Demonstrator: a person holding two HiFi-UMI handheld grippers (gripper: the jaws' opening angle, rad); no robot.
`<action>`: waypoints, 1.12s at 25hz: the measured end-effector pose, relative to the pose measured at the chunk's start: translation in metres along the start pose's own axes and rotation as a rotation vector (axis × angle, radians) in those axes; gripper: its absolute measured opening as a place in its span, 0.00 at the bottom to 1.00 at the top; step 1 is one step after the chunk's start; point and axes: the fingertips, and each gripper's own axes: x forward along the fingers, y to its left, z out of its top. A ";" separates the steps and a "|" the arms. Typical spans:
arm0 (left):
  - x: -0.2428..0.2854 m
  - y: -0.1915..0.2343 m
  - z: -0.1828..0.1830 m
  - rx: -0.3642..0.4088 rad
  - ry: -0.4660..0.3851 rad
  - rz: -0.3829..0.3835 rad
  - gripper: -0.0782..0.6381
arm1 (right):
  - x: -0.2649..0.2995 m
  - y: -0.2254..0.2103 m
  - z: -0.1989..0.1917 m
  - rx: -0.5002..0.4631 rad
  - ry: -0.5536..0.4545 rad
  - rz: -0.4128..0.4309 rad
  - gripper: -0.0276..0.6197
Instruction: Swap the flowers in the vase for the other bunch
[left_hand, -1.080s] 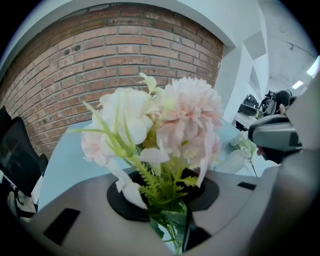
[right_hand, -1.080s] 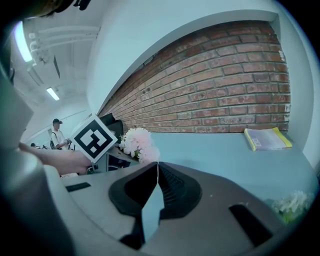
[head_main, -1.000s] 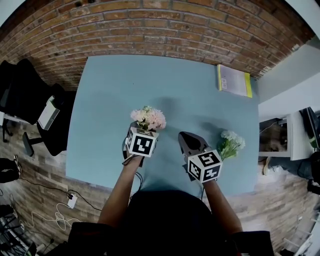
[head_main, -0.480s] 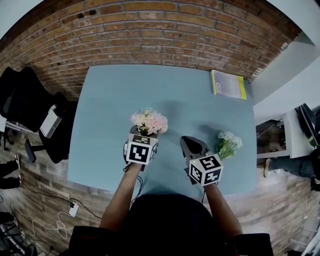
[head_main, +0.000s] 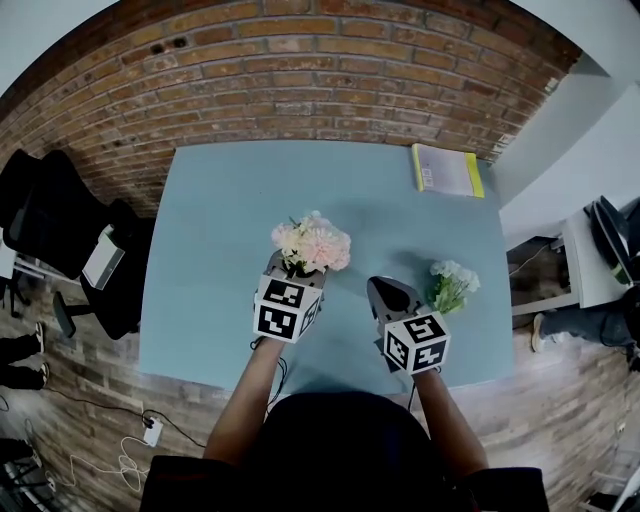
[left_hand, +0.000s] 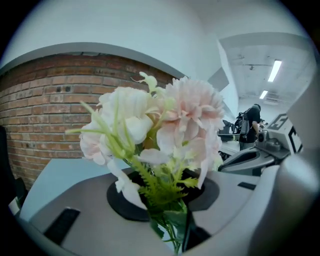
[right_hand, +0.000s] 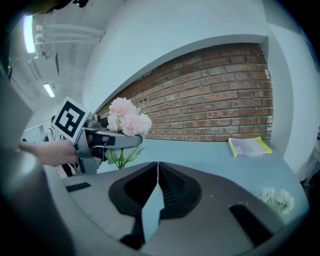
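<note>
Removal step — left gripper (head_main: 293, 266) pinches pink bunch (head_main: 313, 244) by its stems; right gripper (head_main: 388, 293) closed, empty; next, likely, laying it aside.

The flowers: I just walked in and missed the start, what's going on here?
A person works with two handheld grippers over a blue table. The left gripper is clamped on the stems of a pink bunch, holding it clear of the table. The right gripper is shut and empty. A white bunch lies on the table.
</note>
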 end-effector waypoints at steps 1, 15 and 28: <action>0.001 -0.004 0.005 0.010 -0.014 -0.011 0.31 | -0.002 -0.002 0.000 -0.001 -0.002 -0.005 0.07; 0.001 -0.056 0.063 0.005 -0.174 -0.152 0.31 | -0.040 -0.034 -0.007 0.017 -0.021 -0.095 0.07; 0.005 -0.110 0.113 0.073 -0.322 -0.272 0.31 | -0.079 -0.060 -0.015 0.053 -0.040 -0.183 0.07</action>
